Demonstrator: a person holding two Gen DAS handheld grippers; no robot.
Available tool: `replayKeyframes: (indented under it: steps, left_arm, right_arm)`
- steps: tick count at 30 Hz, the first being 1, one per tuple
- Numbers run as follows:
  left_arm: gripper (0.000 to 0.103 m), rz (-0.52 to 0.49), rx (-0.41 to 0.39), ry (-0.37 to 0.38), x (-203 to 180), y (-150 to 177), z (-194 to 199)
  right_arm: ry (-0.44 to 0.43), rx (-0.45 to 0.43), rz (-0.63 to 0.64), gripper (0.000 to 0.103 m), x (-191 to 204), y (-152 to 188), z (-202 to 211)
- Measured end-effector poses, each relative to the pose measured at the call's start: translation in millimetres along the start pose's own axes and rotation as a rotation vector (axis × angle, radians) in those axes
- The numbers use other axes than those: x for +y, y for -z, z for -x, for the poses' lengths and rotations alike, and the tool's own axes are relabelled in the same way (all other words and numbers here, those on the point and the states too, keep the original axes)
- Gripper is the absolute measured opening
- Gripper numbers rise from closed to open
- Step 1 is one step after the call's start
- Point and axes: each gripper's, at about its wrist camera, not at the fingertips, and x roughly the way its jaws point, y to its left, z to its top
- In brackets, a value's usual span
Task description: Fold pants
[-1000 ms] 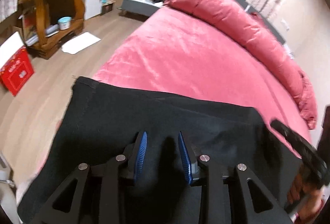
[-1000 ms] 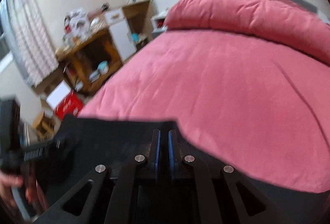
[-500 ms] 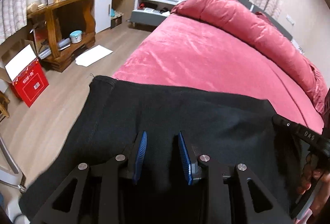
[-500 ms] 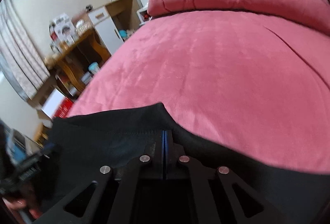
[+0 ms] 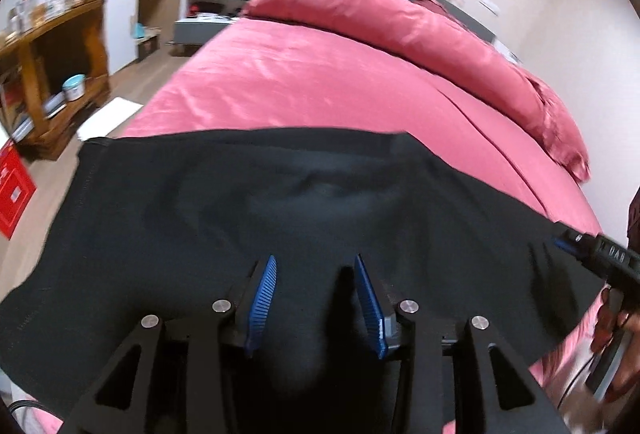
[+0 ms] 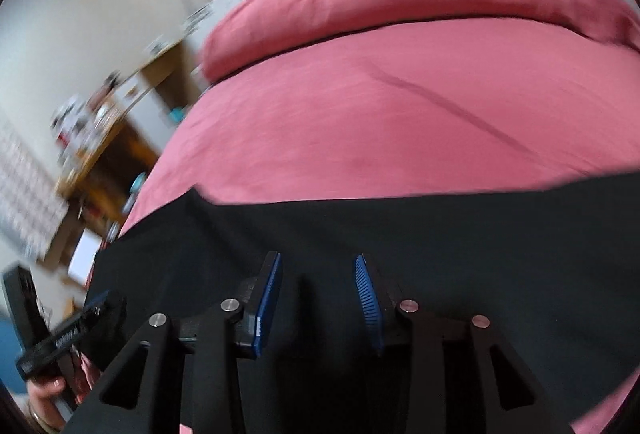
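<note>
The black pants (image 5: 280, 202) lie spread across the near end of the red bed (image 5: 320, 86), their far edge running left to right over the cover and their left side hanging past the bed's edge toward the floor. Both tongs are spread apart with nothing between the blue pads: the left tongs (image 5: 316, 298) sit low over the middle of the cloth, the right tongs (image 6: 318, 298) likewise over the dark fabric nearer the right.

The main risk, as I judge it, is a bad pinch. Closing from here could catch only the top layer, or a bunched ridge rather than an edge, and the fold would drag crooked. The overhanging left part could also slide off under its own weight once the cloth is lifted.

Both tools point forward and slightly down along the bed, close to the fabric; the right view is blurred, so whether its pads touch cloth is unclear.
</note>
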Motion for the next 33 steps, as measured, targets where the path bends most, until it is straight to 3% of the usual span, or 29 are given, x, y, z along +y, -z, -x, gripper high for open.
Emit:
replayKeyframes:
  steps: [4, 9, 13, 18, 25, 28, 29, 33]
  left_arm:
    - [0.041, -0.031, 0.020, -0.015, -8.1, 7.1, -4.0]
    - [0.041, -0.028, 0.025, -0.016, -8.6, 9.8, -3.2]
    - [0.042, -0.036, 0.029, -0.031, -10.1, 11.0, -1.5]
    - [0.042, -0.024, 0.028, -0.047, -7.5, 12.3, 1.1]
    - [0.042, 0.009, 0.020, -0.078, 2.8, 13.1, 5.6]
    - [0.042, 0.016, 0.021, -0.086, 5.5, 13.6, 6.3]
    - [0.042, 0.018, 0.020, -0.087, 6.2, 13.4, 6.5]
    - [0.042, 0.027, 0.026, -0.087, 6.7, 12.1, 6.4]
  right_arm:
    - [0.105, -0.062, -0.137, 0.039, -62.5, 6.9, 46.8]
    - [0.249, -0.158, -0.377, 0.051, -154.7, 24.2, 107.6]
    - [0.302, -0.227, -0.597, 0.051, -221.0, 47.2, 137.1]
    - [0.247, -0.266, -0.741, 0.054, -277.9, 62.9, 140.8]
    - [0.155, -0.348, -0.836, 0.054, -301.1, 62.9, 123.6]
    - [0.131, -0.364, -0.890, 0.037, -307.4, 59.3, 116.4]
    - [0.116, -0.365, -0.903, 0.024, -310.4, 56.2, 117.1]
    - [0.104, -0.370, -0.921, 0.017, -305.0, 45.2, 121.2]
